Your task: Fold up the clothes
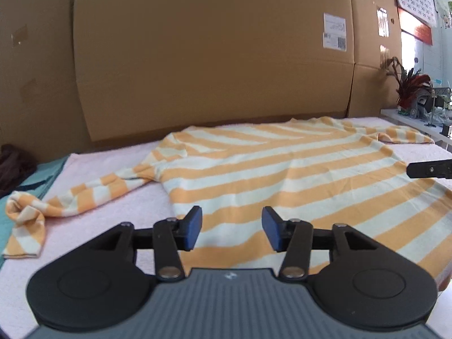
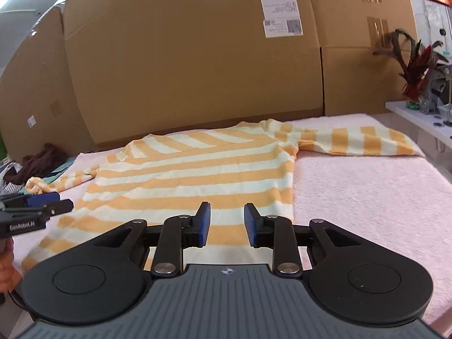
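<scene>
An orange and cream striped sweater [image 1: 282,175] lies flat on a pink towel [image 1: 127,212], its body spread toward me. Its left sleeve [image 1: 65,200] trails off crumpled toward the left edge, and its right sleeve [image 2: 364,141] stretches out to the right. My left gripper [image 1: 231,230] hovers over the sweater's near hem, open, with nothing between its blue pads. Over the hem's right part my right gripper [image 2: 227,224] is open too, narrower, and holds nothing. The sweater [image 2: 192,180] fills the middle of the right wrist view. Each gripper shows at the edge of the other's view.
Large cardboard boxes [image 1: 212,56] wall off the back. Dark clothes [image 2: 42,161] and a teal cloth [image 1: 34,180] lie at the left. A white shelf [image 2: 418,118] with a red-leaved plant [image 2: 421,67] stands at the right. A hand [image 2: 7,265] shows at the left edge.
</scene>
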